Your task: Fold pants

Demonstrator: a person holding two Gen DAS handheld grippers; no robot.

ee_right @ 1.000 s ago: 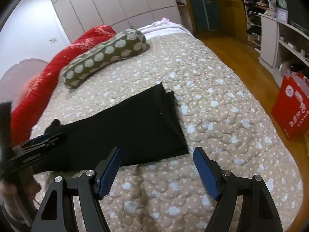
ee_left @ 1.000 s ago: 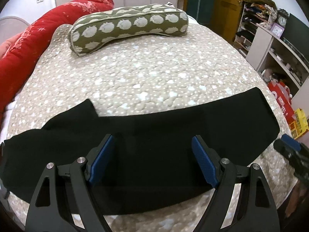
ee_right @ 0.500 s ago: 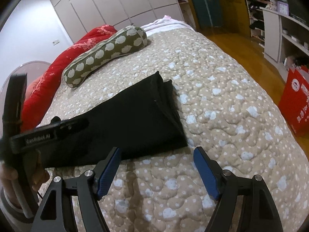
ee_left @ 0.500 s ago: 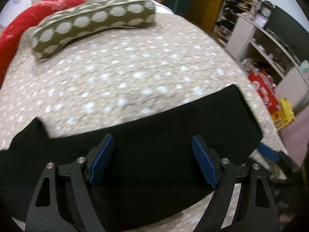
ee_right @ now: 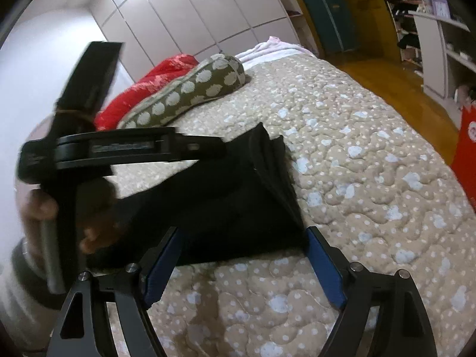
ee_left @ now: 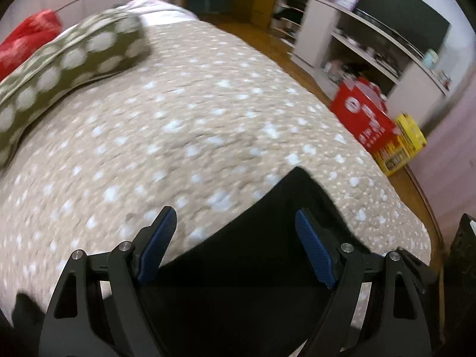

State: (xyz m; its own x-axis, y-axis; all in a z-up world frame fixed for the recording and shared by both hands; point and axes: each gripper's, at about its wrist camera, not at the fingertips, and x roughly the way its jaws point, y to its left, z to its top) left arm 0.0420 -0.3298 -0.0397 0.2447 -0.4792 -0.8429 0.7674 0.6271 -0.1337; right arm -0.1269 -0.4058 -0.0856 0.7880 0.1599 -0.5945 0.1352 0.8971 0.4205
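Note:
Black pants [ee_left: 267,238] lie folded lengthwise on the bed's beige dotted quilt [ee_left: 178,119], one end toward the bed's right edge. My left gripper [ee_left: 238,250] is open and empty, just above that end. In the right wrist view the pants [ee_right: 232,202] show their layered end edge close in front of my right gripper [ee_right: 244,267], which is open and empty above the quilt [ee_right: 372,178]. The left gripper's body [ee_right: 89,148] and the hand holding it cross the left of that view, over the pants.
A green spotted bolster [ee_left: 65,62] and a red blanket [ee_left: 26,38] lie at the bed's far side. Red and yellow boxes [ee_left: 377,125] stand on the wooden floor by white shelves [ee_left: 372,44] to the right of the bed.
The left gripper has swung right along the pants toward their right end. The right gripper has moved closer to that end. Both stay open.

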